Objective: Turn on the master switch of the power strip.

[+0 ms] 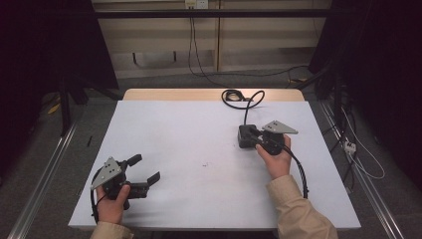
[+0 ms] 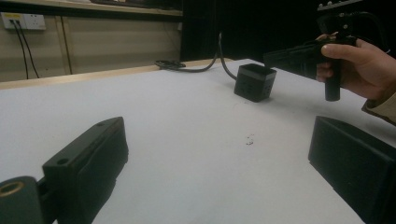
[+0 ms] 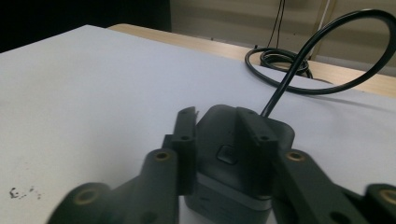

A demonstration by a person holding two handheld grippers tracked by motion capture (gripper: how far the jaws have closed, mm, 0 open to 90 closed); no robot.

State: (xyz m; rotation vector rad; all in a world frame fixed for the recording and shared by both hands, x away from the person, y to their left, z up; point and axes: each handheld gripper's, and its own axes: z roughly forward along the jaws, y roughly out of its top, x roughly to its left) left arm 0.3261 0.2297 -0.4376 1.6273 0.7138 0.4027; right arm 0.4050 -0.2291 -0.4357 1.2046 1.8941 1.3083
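Right gripper (image 1: 251, 138) points toward 10 o'clock, jaws set around the black power adapter (image 3: 236, 158) — left gripper (image 1: 144, 169) rests with jaws apart.

- We can read no words, numbers or brand names anywhere.
- The black box (image 3: 238, 158) has a small raised mark (image 3: 227, 153) on its top, but we cannot tell what it says.
- The wall socket (image 2: 22, 20) has a tiny yellow spot that may be a sticker. It is too small for us to read.
- The dark specks (image 2: 250, 139) on the table (image 1: 199, 139) are just dirt, not writing.
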